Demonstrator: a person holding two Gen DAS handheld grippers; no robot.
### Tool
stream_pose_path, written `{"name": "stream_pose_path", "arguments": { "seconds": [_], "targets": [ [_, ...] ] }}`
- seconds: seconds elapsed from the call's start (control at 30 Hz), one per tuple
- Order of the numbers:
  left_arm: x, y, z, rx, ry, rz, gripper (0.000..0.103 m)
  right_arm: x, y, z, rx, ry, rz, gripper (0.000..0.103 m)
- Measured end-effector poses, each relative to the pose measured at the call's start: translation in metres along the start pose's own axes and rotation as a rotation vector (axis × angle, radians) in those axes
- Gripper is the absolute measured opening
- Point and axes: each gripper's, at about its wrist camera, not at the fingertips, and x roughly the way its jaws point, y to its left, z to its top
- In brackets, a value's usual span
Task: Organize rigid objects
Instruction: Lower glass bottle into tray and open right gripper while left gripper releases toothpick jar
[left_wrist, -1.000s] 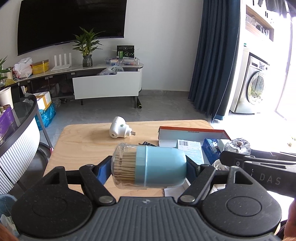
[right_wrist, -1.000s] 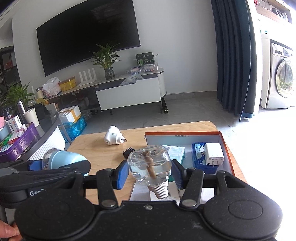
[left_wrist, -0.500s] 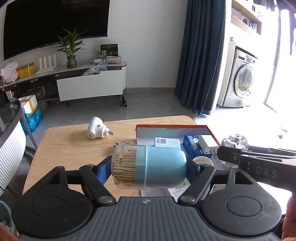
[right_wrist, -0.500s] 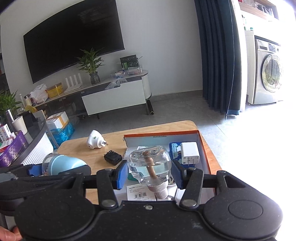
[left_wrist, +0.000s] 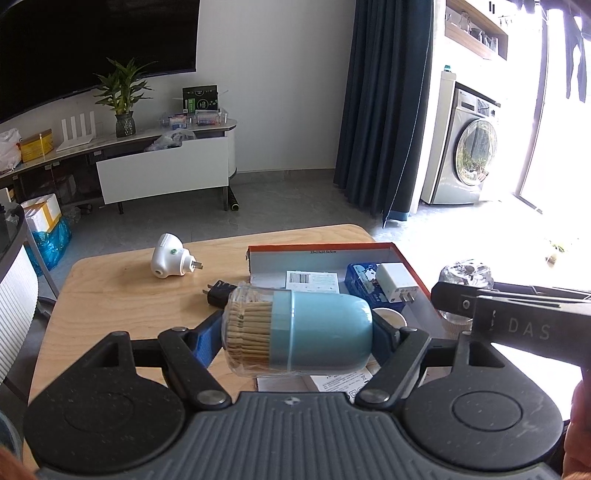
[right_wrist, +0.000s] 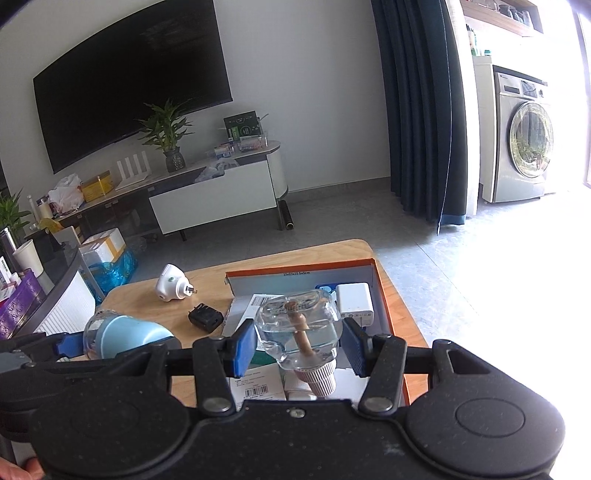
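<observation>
Both hand-held grippers loaded above the worktop's near edge

The left hand-held gripper (left_wrist: 297, 332) clamps a blue toothpick holder (left_wrist: 295, 334) sideways, its clear end full of sticks – the right hand-held gripper (right_wrist: 299, 341) pinches a clear liquid bottle (right_wrist: 299, 328), ribbed cap toward the camera. Beneath them an orange-rimmed box (right_wrist: 380, 291) fills the worktop's (left_wrist: 122, 295) right side, holding a white charger (right_wrist: 355, 300). A white plug-in device (left_wrist: 170, 255) lies toward the far left corner – a black adapter (right_wrist: 205, 316) beside the box's left edge.
</observation>
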Motion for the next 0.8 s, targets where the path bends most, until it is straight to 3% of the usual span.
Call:
{"name": "stream_pose_path", "arguments": {
  "seconds": [0.8],
  "targets": [
    [0.024, -0.020, 0.003, 0.021, 0.036, -0.056, 0.079, 0.022, -0.015, 0.012, 0.017, 0.017, -0.013, 0.061]
  ]
}}
